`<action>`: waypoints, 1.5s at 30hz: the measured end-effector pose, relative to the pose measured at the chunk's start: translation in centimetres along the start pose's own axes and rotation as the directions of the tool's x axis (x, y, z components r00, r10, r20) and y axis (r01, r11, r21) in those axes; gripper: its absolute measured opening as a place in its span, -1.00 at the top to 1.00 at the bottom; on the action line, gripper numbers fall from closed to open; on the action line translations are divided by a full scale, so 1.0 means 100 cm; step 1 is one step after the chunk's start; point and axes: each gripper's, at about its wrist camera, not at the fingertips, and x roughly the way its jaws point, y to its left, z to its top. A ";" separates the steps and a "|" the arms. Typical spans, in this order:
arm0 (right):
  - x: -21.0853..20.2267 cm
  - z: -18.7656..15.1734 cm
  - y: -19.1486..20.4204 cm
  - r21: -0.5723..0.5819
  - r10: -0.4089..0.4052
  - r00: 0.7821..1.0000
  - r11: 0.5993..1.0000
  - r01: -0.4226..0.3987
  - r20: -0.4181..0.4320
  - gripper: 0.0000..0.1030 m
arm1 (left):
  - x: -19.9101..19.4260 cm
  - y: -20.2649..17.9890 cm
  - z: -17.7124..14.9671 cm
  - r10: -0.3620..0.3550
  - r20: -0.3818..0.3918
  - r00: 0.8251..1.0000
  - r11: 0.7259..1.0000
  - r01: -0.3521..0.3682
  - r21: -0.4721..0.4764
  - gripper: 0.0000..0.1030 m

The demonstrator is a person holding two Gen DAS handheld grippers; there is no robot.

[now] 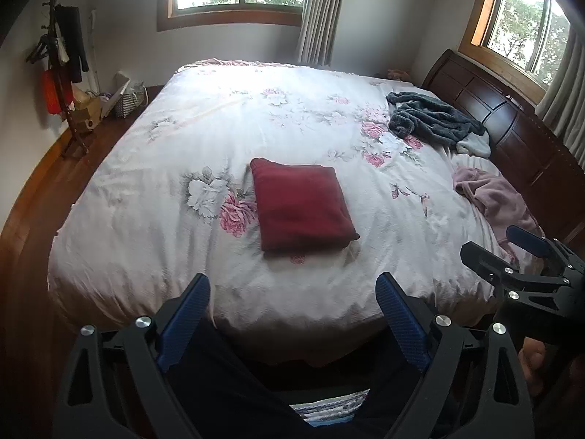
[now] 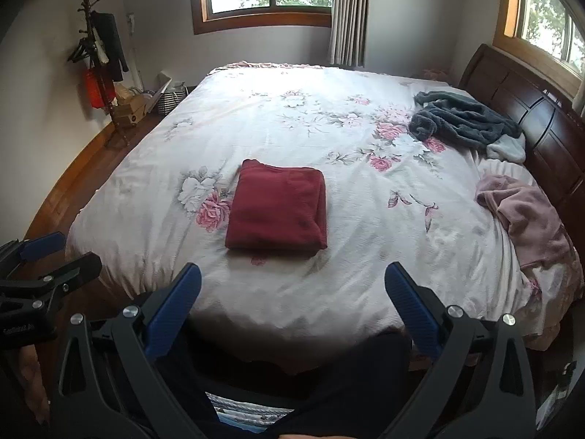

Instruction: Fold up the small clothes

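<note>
While both grippers hang at the near edge of the bed [image 1: 153, 190], the left gripper [image 1: 294, 292] and the right gripper [image 2: 292, 281] have their jaws spread wide, empty and touching nothing. A folded red cloth [image 1: 301, 206] lies mid-bed, with grey clothes [image 1: 435, 119] and pink clothes [image 1: 493, 197] crumpled far right. Only the right view shows a hand [image 2: 27, 369] at its left edge.

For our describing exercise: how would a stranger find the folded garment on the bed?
Start at the large bed with the floral quilt. Near its middle lies a dark red cloth folded into a neat square. The grey and pink garments by the headboard are crumpled.
</note>
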 end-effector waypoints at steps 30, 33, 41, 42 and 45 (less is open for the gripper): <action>-0.005 0.016 0.002 -0.015 0.008 1.000 1.000 -0.008 0.022 -0.94 | -0.008 0.005 0.019 0.023 0.032 0.999 1.000 -0.024 0.017 -0.79; -0.005 0.016 0.001 -0.011 0.008 1.000 1.000 -0.008 0.020 -0.94 | -0.007 0.004 0.020 0.022 0.028 0.999 1.000 -0.023 0.021 -0.79; -0.002 0.015 0.000 -0.005 0.009 1.000 1.000 -0.009 0.014 -0.94 | -0.005 0.000 0.020 0.023 0.024 0.999 0.999 -0.024 0.029 -0.79; -0.001 0.015 0.000 -0.004 0.009 1.000 1.000 -0.009 0.015 -0.94 | -0.005 0.000 0.019 0.023 0.024 0.999 0.999 -0.024 0.028 -0.79; -0.001 0.014 0.000 0.000 0.011 1.000 1.000 -0.011 0.015 -0.94 | -0.004 0.000 0.019 0.024 0.021 1.000 0.999 -0.024 0.030 -0.79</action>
